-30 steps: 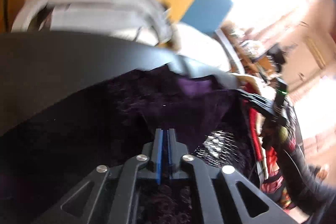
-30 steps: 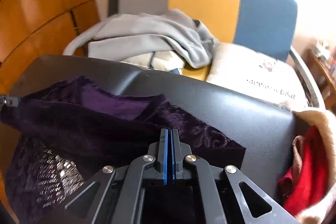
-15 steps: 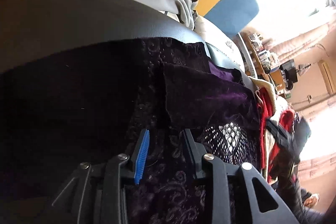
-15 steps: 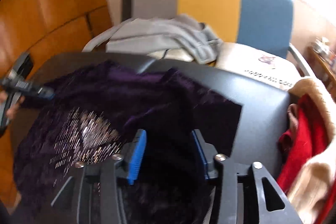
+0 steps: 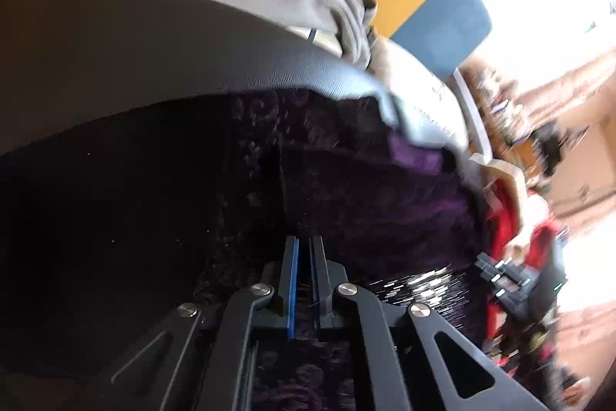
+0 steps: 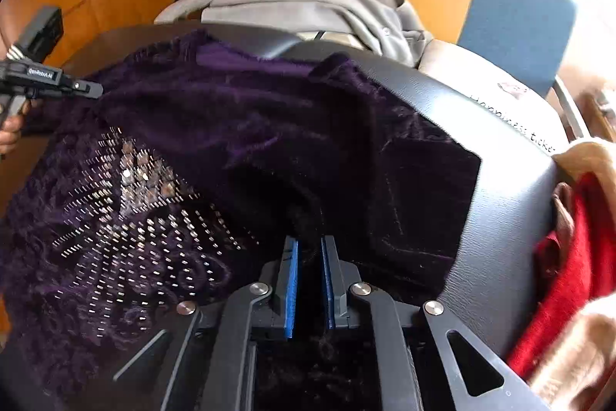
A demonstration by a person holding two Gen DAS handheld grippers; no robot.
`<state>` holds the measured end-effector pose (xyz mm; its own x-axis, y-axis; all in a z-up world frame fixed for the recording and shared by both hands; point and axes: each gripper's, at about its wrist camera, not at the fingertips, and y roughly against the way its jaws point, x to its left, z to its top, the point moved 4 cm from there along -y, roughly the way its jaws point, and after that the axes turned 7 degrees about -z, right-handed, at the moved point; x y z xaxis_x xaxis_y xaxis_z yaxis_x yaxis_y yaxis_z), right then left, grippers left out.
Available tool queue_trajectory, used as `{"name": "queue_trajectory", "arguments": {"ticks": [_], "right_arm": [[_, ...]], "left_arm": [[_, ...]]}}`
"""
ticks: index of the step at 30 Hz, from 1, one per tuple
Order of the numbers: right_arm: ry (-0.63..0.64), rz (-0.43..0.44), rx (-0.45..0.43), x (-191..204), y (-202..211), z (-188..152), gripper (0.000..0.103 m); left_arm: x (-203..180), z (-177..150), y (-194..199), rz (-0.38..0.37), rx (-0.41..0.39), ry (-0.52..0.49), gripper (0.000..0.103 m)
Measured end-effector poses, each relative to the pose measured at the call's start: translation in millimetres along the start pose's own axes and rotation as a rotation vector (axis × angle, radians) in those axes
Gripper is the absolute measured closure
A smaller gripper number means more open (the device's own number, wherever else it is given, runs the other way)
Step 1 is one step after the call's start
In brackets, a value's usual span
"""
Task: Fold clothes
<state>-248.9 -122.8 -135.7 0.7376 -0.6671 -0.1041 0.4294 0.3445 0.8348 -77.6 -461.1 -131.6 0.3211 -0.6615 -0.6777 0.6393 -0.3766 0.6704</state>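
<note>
A dark purple velvet garment (image 6: 250,126) with a sequined patch (image 6: 146,203) lies spread on a black leather seat (image 6: 500,218). My right gripper (image 6: 310,237) is over its near middle, jaws closing, blue pads pressing a bunched ridge of the velvet. In the left wrist view the same garment (image 5: 365,187) fills the centre. There my left gripper (image 5: 304,237) has its jaws closing tight on a thin fold of the fabric. The left gripper (image 6: 88,89) also shows at the garment's far left edge, and the right gripper (image 5: 481,262) at the right.
A grey garment (image 6: 308,2) is heaped on a chair with grey, yellow and blue panels (image 6: 516,10) behind the seat. Red and beige clothes (image 6: 577,257) are piled at the right. A person's hand (image 6: 9,137) holds the left tool. Wood panelling stands at the left.
Both grippers opened over the garment half a second ago and have closed on its fabric now. The garment, earlier held stretched, lies flatter on the seat.
</note>
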Motion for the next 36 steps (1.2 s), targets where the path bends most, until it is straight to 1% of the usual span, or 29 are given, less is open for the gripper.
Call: {"name": "queue_trajectory", "arguments": {"ticks": [2,3,4,5,8,9,10,11,12,13,14,16,18,19,21,23,24,25,26,27,28,29,31,33,34,35,36], "right_arm": [[-0.014,0.035,-0.035,3.1,21.4,-0.3,0.093],[-0.007,0.053,-0.030,6.9,25.2,-4.3,0.093],[0.002,0.069,-0.020,10.7,27.3,-8.7,0.093],[0.012,0.085,-0.010,14.5,29.4,-13.1,0.092],[0.037,0.103,0.038,21.5,16.7,-26.0,0.077],[0.022,0.098,0.058,19.1,12.8,-28.5,0.074],[0.003,0.098,0.062,15.6,12.5,-28.8,0.073],[-0.024,0.109,0.053,10.9,16.6,-27.2,0.072],[-0.053,0.125,0.032,6.0,23.1,-23.9,0.067],[-0.080,0.121,-0.002,0.5,29.9,-19.7,0.064],[-0.107,0.114,-0.037,-5.1,36.6,-15.4,0.063],[-0.167,0.035,-0.063,-20.8,32.2,-3.4,0.063],[-0.240,-0.043,-0.071,-37.5,21.7,7.1,0.063],[-0.280,-0.062,-0.064,-46.2,12.1,11.2,0.063],[-0.300,-0.108,-0.040,-56.6,-9.9,17.6,0.063],[-0.288,-0.137,0.012,-58.9,-34.3,22.8,0.063],[-0.263,-0.167,0.039,-57.7,-45.4,24.2,0.064],[-0.218,-0.218,0.063,-56.5,-54.5,24.4,0.065],[-0.190,-0.251,0.054,-57.6,-55.6,24.3,0.073],[-0.165,-0.280,0.039,-59.2,-55.3,24.1,0.095],[-0.157,-0.327,0.040,-64.8,-55.8,23.5,0.094],[-0.174,-0.362,0.046,-75.5,-57.8,20.8,0.094],[-0.256,-0.332,0.041,-93.0,-58.8,18.2,0.093],[-0.294,-0.331,0.038,-100.7,-56.5,16.5,0.074],[-0.312,-0.332,0.038,-104.3,-55.3,15.6,0.070],[-0.327,-0.342,0.041,-107.1,-51.5,12.6,0.061],[-0.329,-0.360,0.037,-106.9,-45.8,10.6,0.060]], "left_arm": [[-3.6,-1.1,17.6,-0.046,-0.025,0.009,0.099],[-4.1,-2.7,24.3,-0.049,-0.030,0.007,0.099],[-2.6,-5.4,27.5,-0.031,-0.026,0.001,0.099],[1.4,-9.1,27.6,0.003,-0.013,-0.003,0.099],[18.2,-23.5,16.3,0.098,0.072,0.026,0.098],[22.3,-28.8,13.6,0.123,0.095,0.042,0.097],[24.8,-33.2,13.2,0.144,0.106,0.051,0.096],[25.1,-35.4,17.2,0.165,0.092,0.048,0.095],[24.2,-34.7,23.7,0.191,0.062,0.043,0.095],[22.6,-32.5,30.4,0.218,0.031,0.038,0.095],[19.0,-30.2,36.0,0.226,-0.001,0.033,0.093],[5.9,-24.0,40.7,0.166,-0.055,0.025,0.089],[-11.8,-18.7,33.3,0.124,-0.078,0.004,0.088],[-20.4,-16.1,28.1,0.114,-0.085,-0.014,0.088],[-34.0,-11.1,12.6,0.113,-0.069,-0.070,0.087],[-43.8,-12.7,-8.4,0.117,-0.033,-0.115,0.087],[-47.1,-14.1,-17.5,0.117,-0.018,-0.131,0.087],[-48.8,-14.6,-22.7,0.116,-0.006,-0.142,0.087],[-48.2,-14.9,-28.4,0.130,0.007,-0.156,0.087],[-45.6,-16.3,-36.1,0.170,0.023,-0.176,0.087],[-41.2,-18.7,-41.6,0.207,0.037,-0.193,0.087],[-37.5,-21.8,-44.2,0.201,0.040,-0.206,0.087],[-36.7,-25.1,-44.6,0.172,0.041,-0.227,0.087],[-35.1,-25.3,-41.6,0.171,0.043,-0.217,0.087],[-34.9,-25.2,-39.2,0.176,0.043,-0.206,0.088],[-37.2,-25.7,-36.8,0.185,0.039,-0.208,0.088],[-41.2,-26.9,-34.8,0.197,0.031,-0.226,0.088]]}}
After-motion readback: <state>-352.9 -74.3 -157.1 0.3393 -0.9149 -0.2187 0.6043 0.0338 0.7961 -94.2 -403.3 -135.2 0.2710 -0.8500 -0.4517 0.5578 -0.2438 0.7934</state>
